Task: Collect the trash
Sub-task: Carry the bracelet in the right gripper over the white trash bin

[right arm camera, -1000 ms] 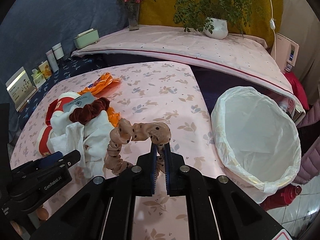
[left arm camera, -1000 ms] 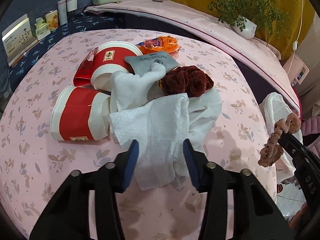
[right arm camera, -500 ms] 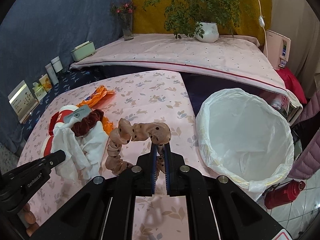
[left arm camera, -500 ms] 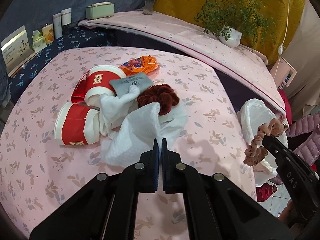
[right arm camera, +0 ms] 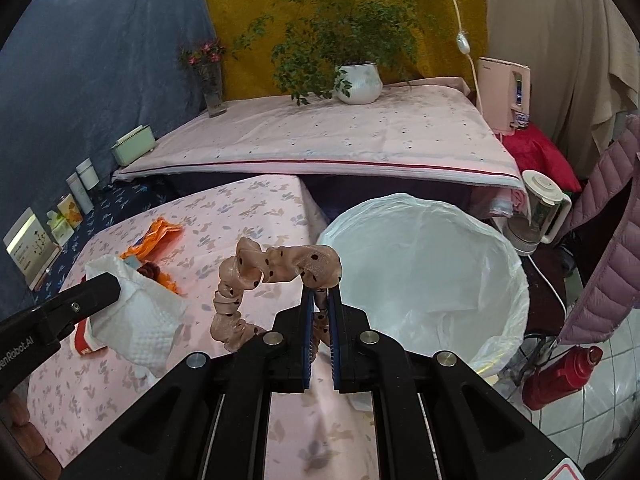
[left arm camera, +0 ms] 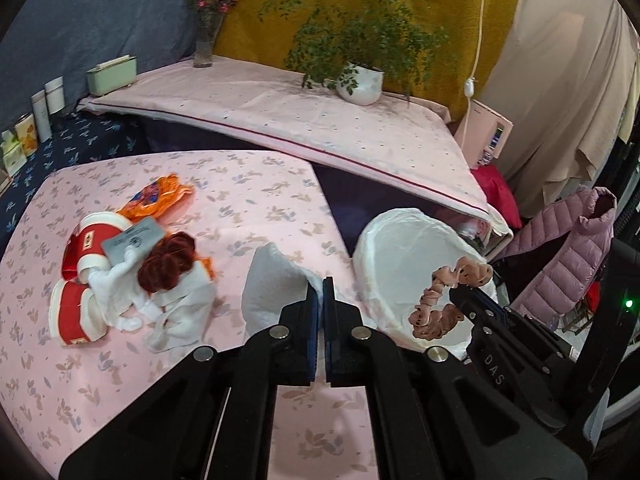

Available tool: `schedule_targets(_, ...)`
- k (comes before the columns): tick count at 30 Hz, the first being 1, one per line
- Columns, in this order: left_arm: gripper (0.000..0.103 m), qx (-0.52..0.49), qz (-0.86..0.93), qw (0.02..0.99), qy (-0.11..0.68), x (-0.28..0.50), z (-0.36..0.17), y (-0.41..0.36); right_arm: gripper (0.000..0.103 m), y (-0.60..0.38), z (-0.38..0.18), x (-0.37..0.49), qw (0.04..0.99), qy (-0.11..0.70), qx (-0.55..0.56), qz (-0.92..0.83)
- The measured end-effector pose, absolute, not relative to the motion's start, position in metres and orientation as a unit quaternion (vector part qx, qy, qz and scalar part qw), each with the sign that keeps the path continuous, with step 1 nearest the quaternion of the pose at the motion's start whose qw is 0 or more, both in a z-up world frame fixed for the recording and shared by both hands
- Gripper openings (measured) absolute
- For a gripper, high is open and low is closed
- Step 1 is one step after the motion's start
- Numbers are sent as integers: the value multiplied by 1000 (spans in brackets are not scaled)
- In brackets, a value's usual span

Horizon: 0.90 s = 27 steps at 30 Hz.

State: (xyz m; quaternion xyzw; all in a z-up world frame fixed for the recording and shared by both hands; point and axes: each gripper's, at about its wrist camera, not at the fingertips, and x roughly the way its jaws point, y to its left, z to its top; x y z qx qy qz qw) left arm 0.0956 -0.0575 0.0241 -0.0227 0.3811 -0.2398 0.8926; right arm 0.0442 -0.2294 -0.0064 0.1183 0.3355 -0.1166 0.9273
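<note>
White tissue point(left arm camera: 276, 288) pinched by left gripper point(left arm camera: 320, 286), scrunchie point(right arm camera: 280, 276) clamped by right gripper point(right arm camera: 320, 296) beside bin point(right arm camera: 516, 280); thin pinch, tissue may slip

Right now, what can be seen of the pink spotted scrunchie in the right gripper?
The scrunchie is a ruffled loop of thin, slightly sheer peach-pink fabric with dark dots. The right gripper has its jaws shut on one side of the loop; the rest arches up and left, then droops in a curl, clear of the pink floral tablecloth. It hangs beside the rim of the white-lined bin, not yet over its opening. Nothing else touches it.
</note>
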Motion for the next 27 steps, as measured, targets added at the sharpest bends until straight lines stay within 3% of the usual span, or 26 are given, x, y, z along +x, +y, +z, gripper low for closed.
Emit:
schedule_targets(19,3,-10,-375,838,397,120,26,-192,7,-341,-20,26,901,335,168,-216)
schedule_targets(21,23,-11,-374,834,406,124,23,-199,7,-345,-21,27,899,337,171,-220)
schedule_targets(22,50,-11,-368,835,409,125,22,-200,7,-347,-22,28,899,337,172,-222)
schedule_targets(23,60,-17,-357,841,405,126,21,-197,7,-349,-22,28,898,336,173,-223)
schedule_targets(27,60,-9,-335,857,391,128,21,-190,8,-352,-22,31,898,335,171,-226)
